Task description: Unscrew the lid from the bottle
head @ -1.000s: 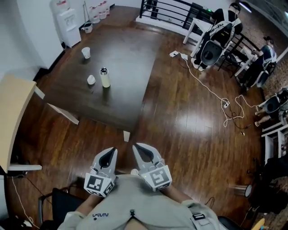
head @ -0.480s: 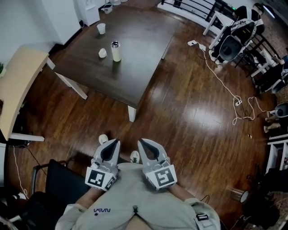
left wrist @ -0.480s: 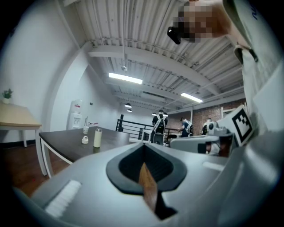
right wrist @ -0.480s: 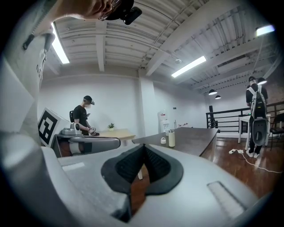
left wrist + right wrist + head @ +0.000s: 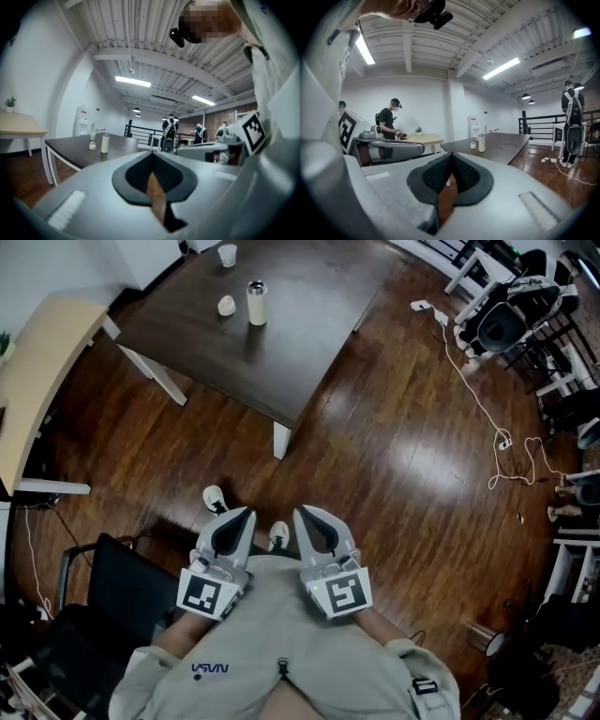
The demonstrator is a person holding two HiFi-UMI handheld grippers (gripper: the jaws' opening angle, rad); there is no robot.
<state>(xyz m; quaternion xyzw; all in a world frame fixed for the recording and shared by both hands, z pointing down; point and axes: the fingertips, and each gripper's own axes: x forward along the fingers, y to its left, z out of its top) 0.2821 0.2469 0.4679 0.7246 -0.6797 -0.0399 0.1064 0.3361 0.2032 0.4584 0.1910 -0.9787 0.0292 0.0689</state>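
Note:
The pale bottle (image 5: pixel 256 303) with a metal lid stands upright on the dark table (image 5: pixel 309 343), far ahead of me. It also shows as the bottle (image 5: pixel 105 143) in the left gripper view and the bottle (image 5: pixel 481 142) in the right gripper view. A small white lid-like piece (image 5: pixel 226 306) lies just left of it, and a white cup (image 5: pixel 227 255) stands further back. My left gripper (image 5: pixel 246 513) and right gripper (image 5: pixel 300 512) are held side by side near my chest, both shut and empty. The left gripper (image 5: pixel 151 153) and right gripper (image 5: pixel 452 154) point level toward the table.
A beige table (image 5: pixel 37 381) stands at the left and a black chair (image 5: pixel 103 615) at the lower left. My shoes (image 5: pixel 214 497) are on the wooden floor. White cables (image 5: pixel 487 409) trail at the right near chairs (image 5: pixel 506 320). A person (image 5: pixel 389 122) works at the beige table.
In the head view the table and bottle have slid toward the top of the picture, and my shoes have come into sight. Both grippers stay shut and empty near my chest.

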